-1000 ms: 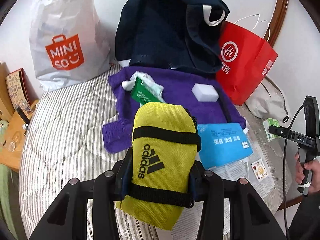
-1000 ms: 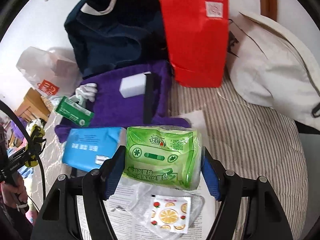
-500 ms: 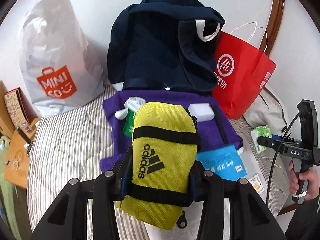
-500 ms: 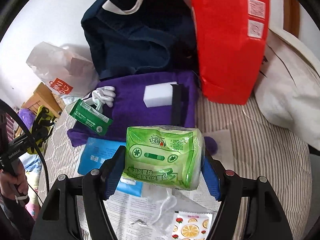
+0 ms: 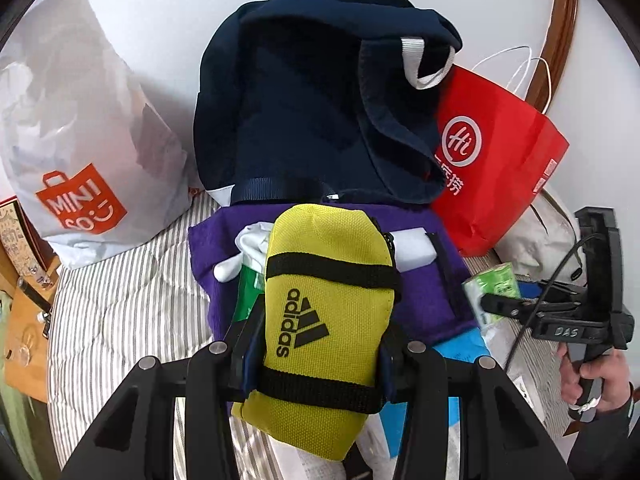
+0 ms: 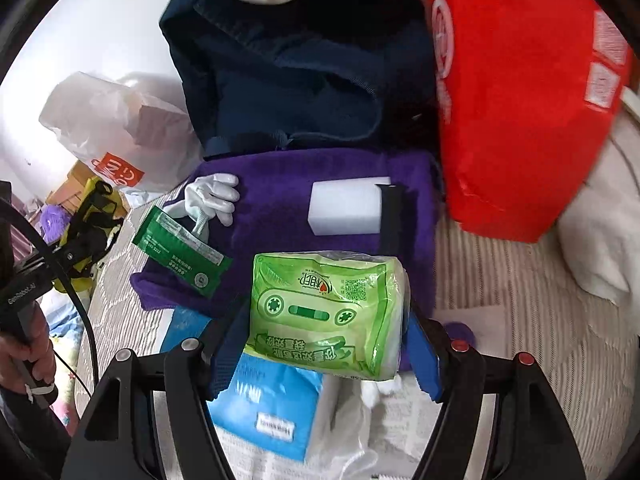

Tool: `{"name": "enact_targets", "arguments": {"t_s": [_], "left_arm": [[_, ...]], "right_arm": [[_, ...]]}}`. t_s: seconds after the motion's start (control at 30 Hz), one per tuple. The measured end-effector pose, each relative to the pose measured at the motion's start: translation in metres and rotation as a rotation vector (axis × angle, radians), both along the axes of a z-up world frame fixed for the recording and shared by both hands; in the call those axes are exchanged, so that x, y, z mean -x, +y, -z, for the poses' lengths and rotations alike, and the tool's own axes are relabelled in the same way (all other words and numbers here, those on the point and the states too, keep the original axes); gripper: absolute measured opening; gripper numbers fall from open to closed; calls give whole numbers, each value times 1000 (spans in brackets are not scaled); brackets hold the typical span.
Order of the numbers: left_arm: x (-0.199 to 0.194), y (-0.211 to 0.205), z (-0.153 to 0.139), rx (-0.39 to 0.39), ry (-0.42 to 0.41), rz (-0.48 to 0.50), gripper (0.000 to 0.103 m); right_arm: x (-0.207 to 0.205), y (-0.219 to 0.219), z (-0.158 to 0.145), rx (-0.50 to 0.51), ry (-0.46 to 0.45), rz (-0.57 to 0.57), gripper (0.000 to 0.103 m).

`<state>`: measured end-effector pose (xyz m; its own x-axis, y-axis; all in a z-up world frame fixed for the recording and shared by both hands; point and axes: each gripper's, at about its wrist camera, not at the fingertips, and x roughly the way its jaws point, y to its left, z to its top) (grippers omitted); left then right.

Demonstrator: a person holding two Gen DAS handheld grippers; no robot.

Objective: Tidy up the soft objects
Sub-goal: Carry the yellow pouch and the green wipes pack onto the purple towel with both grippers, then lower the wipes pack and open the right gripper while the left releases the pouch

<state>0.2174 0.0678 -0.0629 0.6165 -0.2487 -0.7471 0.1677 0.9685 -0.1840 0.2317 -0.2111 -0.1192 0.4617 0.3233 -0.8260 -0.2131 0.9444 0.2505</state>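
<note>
While the left gripper clamps the yellow mesh Adidas pouch upright just in front of the slumped navy fabric backpack, seemingly to stow it there, the right gripper squeezes the green plastic tissue pack level, also before that backpack.

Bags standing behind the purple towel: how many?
3, maybe more hidden. The white Miniso bag stands at the left, the navy backpack in the middle, the red paper bag at the right. A pale cloth bag lies beside it.
</note>
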Motion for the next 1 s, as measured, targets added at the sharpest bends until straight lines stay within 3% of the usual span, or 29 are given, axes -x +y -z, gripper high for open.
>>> {"name": "enact_targets", "arguments": {"t_s": [0.47, 0.77, 1.0], "left_arm": [[-33, 8, 18, 13, 25, -4, 43], [-36, 16, 23, 17, 35, -8, 43], [-36, 19, 26, 18, 47, -4, 43]], "right_arm": [[-61, 41, 56, 62, 106, -63, 71], [-74, 49, 77, 86, 140, -77, 73], [-70, 50, 72, 72, 158, -104, 89]]}}
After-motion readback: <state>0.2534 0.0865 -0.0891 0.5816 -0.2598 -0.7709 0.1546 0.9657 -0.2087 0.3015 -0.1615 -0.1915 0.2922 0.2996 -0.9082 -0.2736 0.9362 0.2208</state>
